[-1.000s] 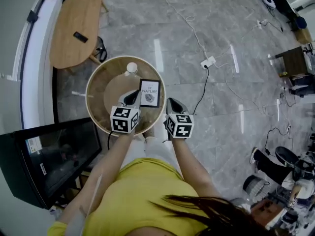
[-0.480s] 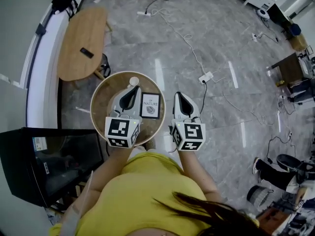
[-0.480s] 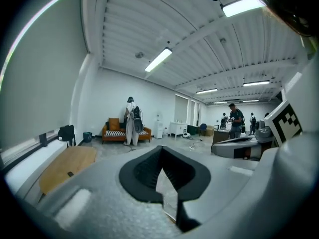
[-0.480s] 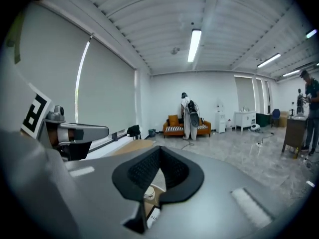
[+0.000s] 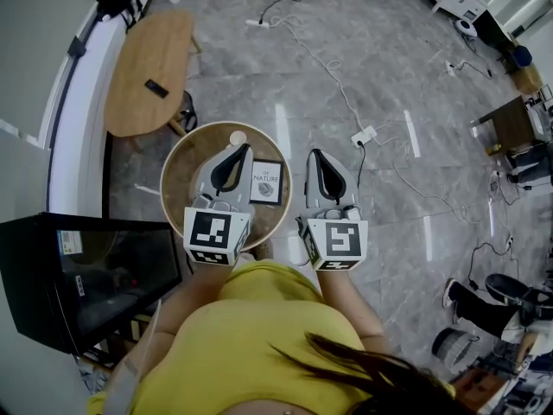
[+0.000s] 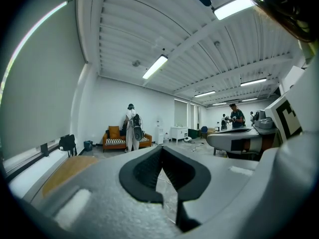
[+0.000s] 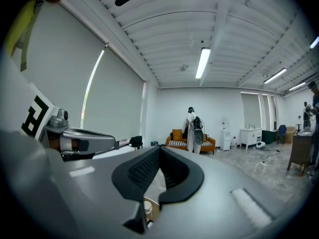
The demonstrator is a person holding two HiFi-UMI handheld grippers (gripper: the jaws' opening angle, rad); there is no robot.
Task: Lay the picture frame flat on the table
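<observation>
The picture frame (image 5: 267, 182) is seen lying flat, face up, on the right part of the round table (image 5: 175, 178). A white cup (image 5: 238, 137) is set at the table's far edge. The left gripper (image 5: 245, 150) is held high above the table, over its middle. The right gripper (image 5: 314, 154) is held just beyond the table's right rim. Both claws are pressed together, and nothing is clamped in either. Compared with a second ago, both grippers are raised well clear of the table and levelled out toward the room. The frame is unmoved on the table.
</observation>
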